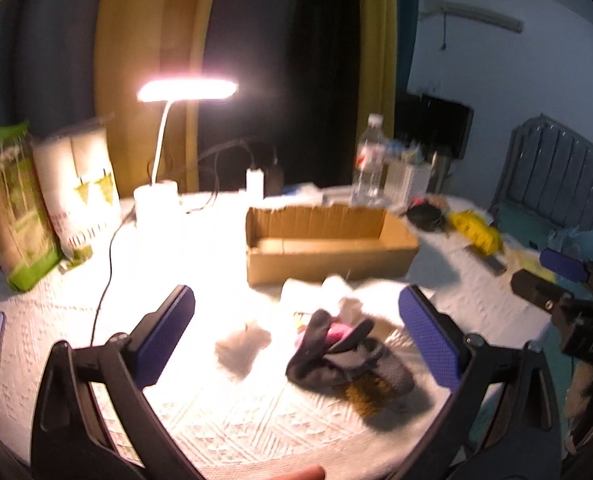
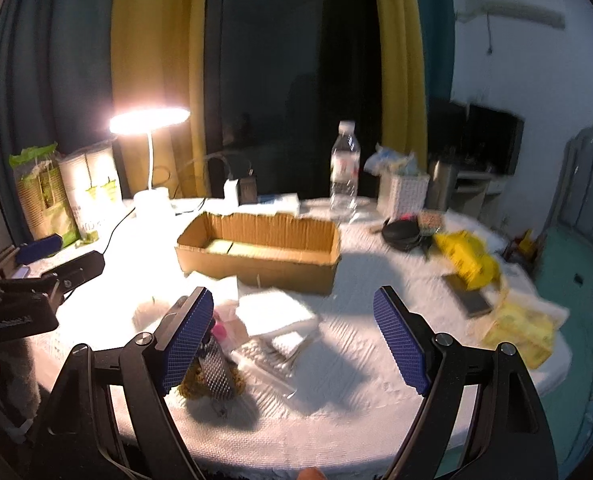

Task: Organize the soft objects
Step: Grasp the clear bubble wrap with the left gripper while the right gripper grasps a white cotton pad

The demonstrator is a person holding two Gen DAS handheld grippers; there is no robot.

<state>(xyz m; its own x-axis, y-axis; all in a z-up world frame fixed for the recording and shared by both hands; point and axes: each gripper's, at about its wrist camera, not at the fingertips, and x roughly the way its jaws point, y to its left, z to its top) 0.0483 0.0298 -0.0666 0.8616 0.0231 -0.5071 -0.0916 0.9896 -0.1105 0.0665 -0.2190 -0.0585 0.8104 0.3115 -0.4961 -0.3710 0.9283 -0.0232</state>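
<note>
Two grippers, both with fingers spread wide and holding nothing. We have the left gripper [image 1: 296,344] hovering over the pile of soft items; the right gripper [image 2: 294,344] sits over bare white textured tablecloth [image 2: 356,380], with the pile off by its left finger.

Target stuff: a crumpled dark grey knit sock or glove with pink lining [image 1: 336,352], lying near the table's front edge, in front of the open brown corrugated cardboard box [image 1: 328,248]. White folded cloth pieces [image 1: 320,292] lie between it and the box. Box looks empty from here.

Handling, our guess: light, limp, no rigid edge, so it will drape and sag once lifted. Knit surface should grip well on the blue ribbed pads [image 1: 428,344]. We'd pinch at the thick bunched middle, not a loose cuff, or it may trail and snag neighbours. Mesh-patterned part beside it [image 2: 216,368] is blurred; can't tell whether it's a separate item.

Lamp glare washes out the cloth texture on the left.
</note>
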